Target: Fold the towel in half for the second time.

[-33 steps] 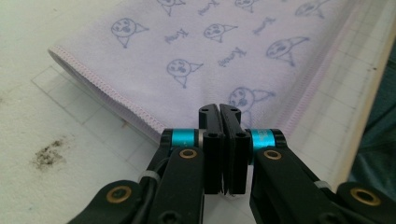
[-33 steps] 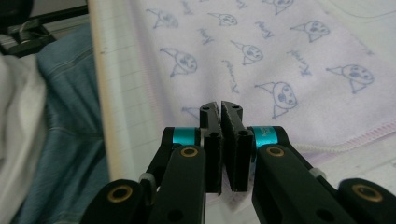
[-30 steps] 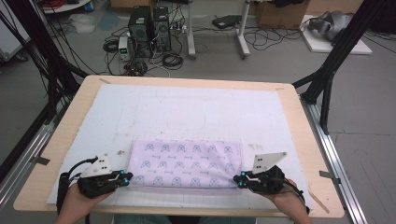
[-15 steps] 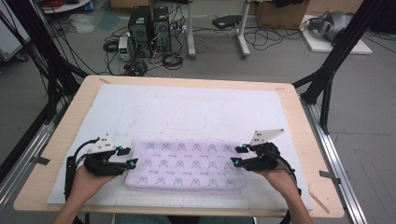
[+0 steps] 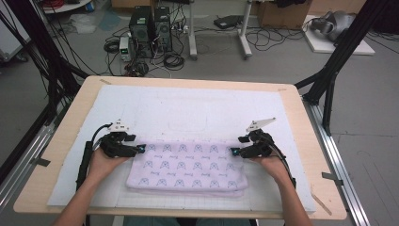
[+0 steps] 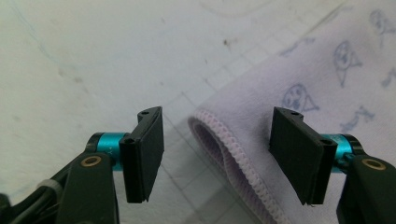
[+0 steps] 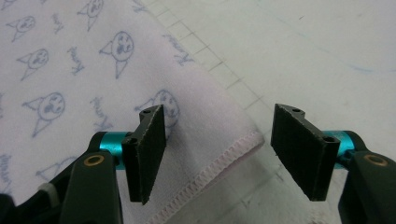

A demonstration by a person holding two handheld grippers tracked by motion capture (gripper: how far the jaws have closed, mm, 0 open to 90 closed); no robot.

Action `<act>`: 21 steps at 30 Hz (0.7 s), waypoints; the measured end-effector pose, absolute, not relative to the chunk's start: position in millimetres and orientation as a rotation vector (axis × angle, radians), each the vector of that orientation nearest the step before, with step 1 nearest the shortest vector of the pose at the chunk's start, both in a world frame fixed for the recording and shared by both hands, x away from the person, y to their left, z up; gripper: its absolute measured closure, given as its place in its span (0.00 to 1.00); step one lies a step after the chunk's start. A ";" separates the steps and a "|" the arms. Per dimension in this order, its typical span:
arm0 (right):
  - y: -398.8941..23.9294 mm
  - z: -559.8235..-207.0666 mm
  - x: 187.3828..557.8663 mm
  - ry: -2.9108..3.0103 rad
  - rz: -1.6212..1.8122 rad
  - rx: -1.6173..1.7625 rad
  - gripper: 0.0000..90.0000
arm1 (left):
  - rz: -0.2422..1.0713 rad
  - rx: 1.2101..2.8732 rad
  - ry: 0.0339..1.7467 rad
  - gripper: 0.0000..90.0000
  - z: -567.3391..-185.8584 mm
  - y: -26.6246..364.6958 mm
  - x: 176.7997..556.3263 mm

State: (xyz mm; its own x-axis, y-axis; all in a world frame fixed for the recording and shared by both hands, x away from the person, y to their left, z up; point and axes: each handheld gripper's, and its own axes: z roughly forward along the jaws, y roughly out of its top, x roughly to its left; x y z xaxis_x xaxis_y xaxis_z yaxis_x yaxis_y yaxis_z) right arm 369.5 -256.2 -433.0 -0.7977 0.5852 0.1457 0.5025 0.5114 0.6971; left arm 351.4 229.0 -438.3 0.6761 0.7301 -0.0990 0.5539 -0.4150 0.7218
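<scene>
A folded pale lilac towel (image 5: 188, 165) printed with small blue cat faces lies near the table's front edge. My left gripper (image 5: 139, 149) stands open at its far left corner; in the left gripper view the towel's stitched folded edge (image 6: 229, 149) sits between the two black pads (image 6: 147, 149), untouched. My right gripper (image 5: 234, 152) is open at the far right corner, and in the right gripper view the towel's hemmed corner (image 7: 233, 149) lies in the gap between its pads (image 7: 299, 149).
A white gridded mat (image 5: 188, 108) covers the wooden table (image 5: 61, 136). Black frame poles (image 5: 334, 70) rise at both sides. Computers and cables (image 5: 150, 28) sit on the floor beyond the far edge. Cables trail from both grippers along the forearms.
Both hands have moved away from the front edge and inward to the towel's far corners. The towel now lies a little farther from the front edge.
</scene>
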 end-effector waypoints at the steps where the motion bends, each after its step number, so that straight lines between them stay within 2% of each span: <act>1: -255.5 -434.3 370.2 2.655 1.165 0.949 0.44 | 0.260 2.128 0.967 0.45 -440.7 228.0 351.9; 3: -251.0 -436.4 368.9 2.687 1.146 0.923 0.53 | 0.258 2.130 0.939 0.56 -440.1 226.5 350.7; 6: -246.7 -435.5 367.0 2.730 1.157 0.872 0.79 | 0.289 2.144 0.894 0.76 -437.1 224.9 347.5; 7: -245.7 -434.4 366.8 2.738 1.160 0.853 0.84 | 0.305 2.137 0.887 0.85 -435.3 225.1 346.5; 8: -244.6 -432.4 366.4 2.738 1.144 0.843 0.85 | 0.314 2.131 0.889 0.88 -434.7 224.7 346.3; 14: -244.9 -412.2 376.2 2.651 1.116 0.843 0.88 | 0.399 2.067 0.918 0.91 -425.2 223.0 356.6; 21: -244.6 -388.4 406.4 2.550 1.111 0.879 0.88 | 0.496 1.993 0.952 0.91 -397.5 219.4 388.7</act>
State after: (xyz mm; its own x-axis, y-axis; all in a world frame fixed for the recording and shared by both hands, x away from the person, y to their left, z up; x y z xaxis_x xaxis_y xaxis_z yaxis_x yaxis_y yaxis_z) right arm 406.4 -244.6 -388.4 -0.7957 0.6049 0.0316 0.4352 0.5345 0.7246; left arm 388.7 219.4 -397.5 0.6314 0.7754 -0.0070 0.4382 -0.3494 0.8282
